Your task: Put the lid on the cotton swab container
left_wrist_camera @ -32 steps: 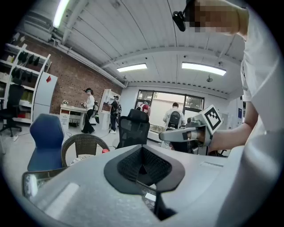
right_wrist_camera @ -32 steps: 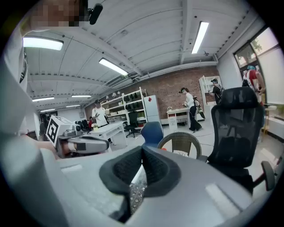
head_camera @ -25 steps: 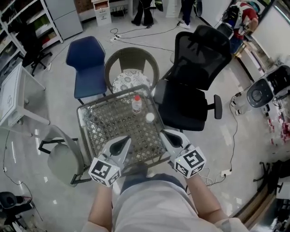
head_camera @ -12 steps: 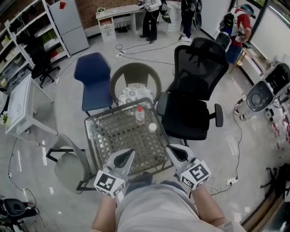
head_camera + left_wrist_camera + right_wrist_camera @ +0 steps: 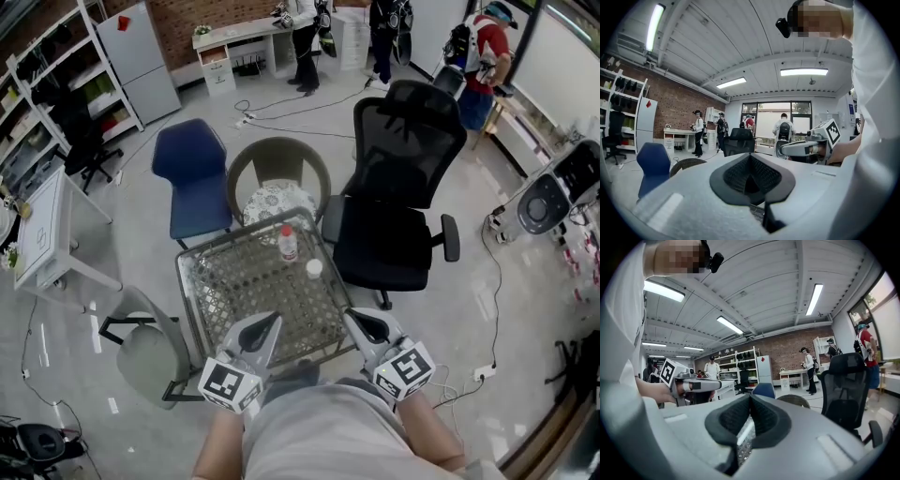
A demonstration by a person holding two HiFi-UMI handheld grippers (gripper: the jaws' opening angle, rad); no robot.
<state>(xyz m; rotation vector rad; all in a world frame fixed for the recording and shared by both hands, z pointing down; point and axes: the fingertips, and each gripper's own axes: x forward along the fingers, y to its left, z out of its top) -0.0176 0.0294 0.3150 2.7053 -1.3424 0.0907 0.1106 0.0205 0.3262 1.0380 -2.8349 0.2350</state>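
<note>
The small clear cotton swab container (image 5: 288, 244) stands on the glass-topped woven table (image 5: 225, 281). A little round white lid (image 5: 314, 268) lies near it and looks to be off. The left claw (image 5: 272, 322) and right claw (image 5: 351, 316) are closed tight and hold nothing.

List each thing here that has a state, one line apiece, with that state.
Container: upright on the table, lid not on.
Lid: off, lying on the table beside the container, apart from it.
Left gripper: shut, empty, at the table's near edge.
Right gripper: shut, empty, at the table's near edge.
</note>
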